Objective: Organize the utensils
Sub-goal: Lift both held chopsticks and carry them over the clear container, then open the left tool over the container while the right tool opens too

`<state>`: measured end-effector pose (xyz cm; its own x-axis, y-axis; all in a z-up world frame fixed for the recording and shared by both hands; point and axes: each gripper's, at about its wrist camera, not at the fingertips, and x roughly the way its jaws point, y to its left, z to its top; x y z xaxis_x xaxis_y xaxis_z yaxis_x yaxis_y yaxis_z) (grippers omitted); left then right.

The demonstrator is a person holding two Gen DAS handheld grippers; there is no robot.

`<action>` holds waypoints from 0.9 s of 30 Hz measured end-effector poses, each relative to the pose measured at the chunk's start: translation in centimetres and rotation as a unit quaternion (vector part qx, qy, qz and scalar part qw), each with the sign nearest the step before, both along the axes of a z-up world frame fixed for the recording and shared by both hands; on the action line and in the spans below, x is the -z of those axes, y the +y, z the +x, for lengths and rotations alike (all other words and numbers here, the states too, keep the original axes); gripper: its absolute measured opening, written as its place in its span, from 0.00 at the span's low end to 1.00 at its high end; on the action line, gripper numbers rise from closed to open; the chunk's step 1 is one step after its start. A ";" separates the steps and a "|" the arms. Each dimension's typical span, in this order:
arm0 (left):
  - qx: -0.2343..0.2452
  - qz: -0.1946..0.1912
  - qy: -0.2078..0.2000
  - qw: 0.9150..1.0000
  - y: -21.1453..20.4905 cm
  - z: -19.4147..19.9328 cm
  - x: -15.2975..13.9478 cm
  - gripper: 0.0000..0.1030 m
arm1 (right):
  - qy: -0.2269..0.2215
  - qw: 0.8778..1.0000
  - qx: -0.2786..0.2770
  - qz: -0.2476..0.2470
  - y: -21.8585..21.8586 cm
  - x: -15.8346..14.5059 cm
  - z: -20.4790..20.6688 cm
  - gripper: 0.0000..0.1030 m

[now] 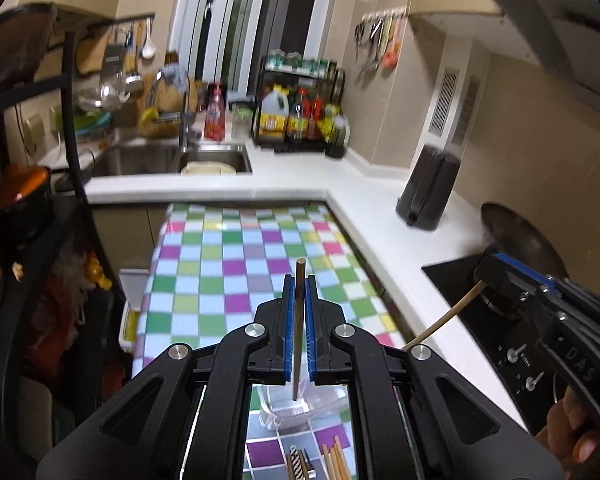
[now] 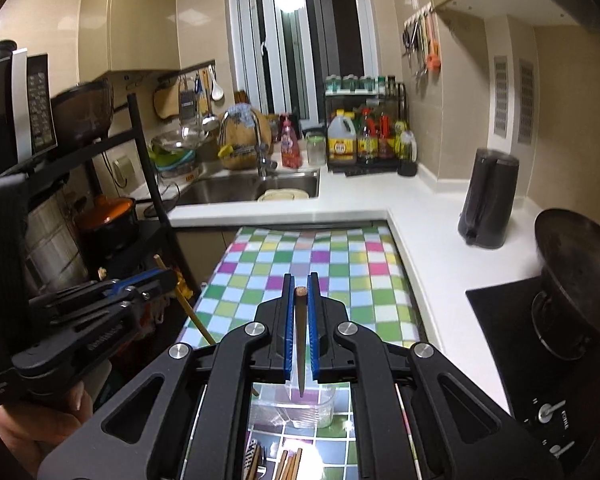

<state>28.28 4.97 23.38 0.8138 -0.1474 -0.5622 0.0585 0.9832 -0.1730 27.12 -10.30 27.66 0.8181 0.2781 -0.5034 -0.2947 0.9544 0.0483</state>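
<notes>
Left wrist view had the left claw (image 1: pixel 299 300) clamped tight on a dark brown wooden chopstick (image 1: pixel 299 332), blue pads pinching it along its length, blunt end poking out past the fingertips, tapered end hanging down toward the clear plastic rectangular container (image 1: pixel 284 412) below. Off to the right of that container, the right claw (image 1: pixel 485 273) was in shot too, closed on a pale tan wooden chopstick (image 1: pixel 444 318) that trailed down and back toward the table.

Right wrist view told the same story from the other side: right claw (image 2: pixel 300 300) shut on its chopstick (image 2: pixel 301 344), narrow tip pointing straight at the clear container (image 2: pixel 296 408). Left claw (image 2: pixel 156 278) sat well left of the container, also gripped shut on a stick (image 2: pixel 192 312).

Both claws were raised above the multicoloured checkered tablecloth on the table (image 1: pixel 236 264), the container directly beneath each camera. More wooden chopsticks (image 2: pixel 290 466) lay on the cloth just on the near side of the container, along with a striped-handled utensil (image 2: pixel 254 460).

So the step in hand looked like the carry: one stick per claw, lifted, not yet deposited. Next move, by my reckoning, called for lining each tip over the container's mouth, lowering, then opening up cleanly. A thin stick could easily swing or catch on the rim, so a steady vertical drop mattered.
</notes>
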 end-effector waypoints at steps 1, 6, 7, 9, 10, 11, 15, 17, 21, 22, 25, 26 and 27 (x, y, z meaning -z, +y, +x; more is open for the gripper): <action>0.002 0.003 0.008 1.000 0.0 0.3 0.7 0.05 | 0.008 1.000 0.000 -0.003 0.1 0.7 0.4 0.06; 0.006 0.002 0.046 0.999 0.1 1.4 3.8 0.05 | 0.041 0.999 0.008 -0.011 -0.1 3.8 1.6 0.06; 0.006 0.001 0.050 0.999 0.2 1.5 4.1 0.05 | 0.047 0.999 0.009 -0.010 -0.1 4.2 1.8 0.06; 0.006 0.002 0.055 0.998 0.1 1.6 4.5 0.05 | 0.056 0.998 0.010 -0.008 -0.1 5.0 2.0 0.06; 0.007 0.002 0.057 0.998 0.0 1.7 4.6 0.05 | 0.058 0.998 0.011 -0.009 -0.1 5.2 2.0 0.06; 0.010 0.002 0.059 0.998 -0.1 1.8 4.6 0.05 | 0.059 0.998 0.011 -0.010 0.0 5.4 2.0 0.07; 0.008 -0.002 0.058 0.998 -0.1 1.7 4.0 0.30 | 0.058 0.998 0.014 -0.009 -0.1 5.2 1.9 0.38; 0.001 -0.002 0.042 0.999 0.2 1.0 3.0 0.37 | 0.049 0.998 0.021 -0.015 -0.2 4.8 1.5 0.43; -0.006 -0.008 0.017 1.000 0.7 -1.2 1.3 0.37 | 0.041 0.999 0.029 -0.018 -0.8 3.8 0.6 0.44; -0.006 -0.009 0.006 1.000 0.8 -2.0 0.9 0.37 | 0.033 0.999 0.030 -0.020 -0.9 3.4 -0.1 0.44; -0.004 0.006 -0.022 1.000 0.6 -4.7 0.0 0.37 | 0.009 0.999 0.033 -0.016 -1.4 2.5 -2.0 0.44; -0.003 0.011 -0.030 0.999 0.5 -5.5 -0.1 0.37 | 0.000 0.999 0.032 -0.009 -1.6 2.2 -3.0 0.44; -0.002 0.016 -0.038 0.999 0.4 -6.5 -0.1 0.37 | -0.009 1.000 0.028 -0.003 -1.9 2.0 -4.0 0.44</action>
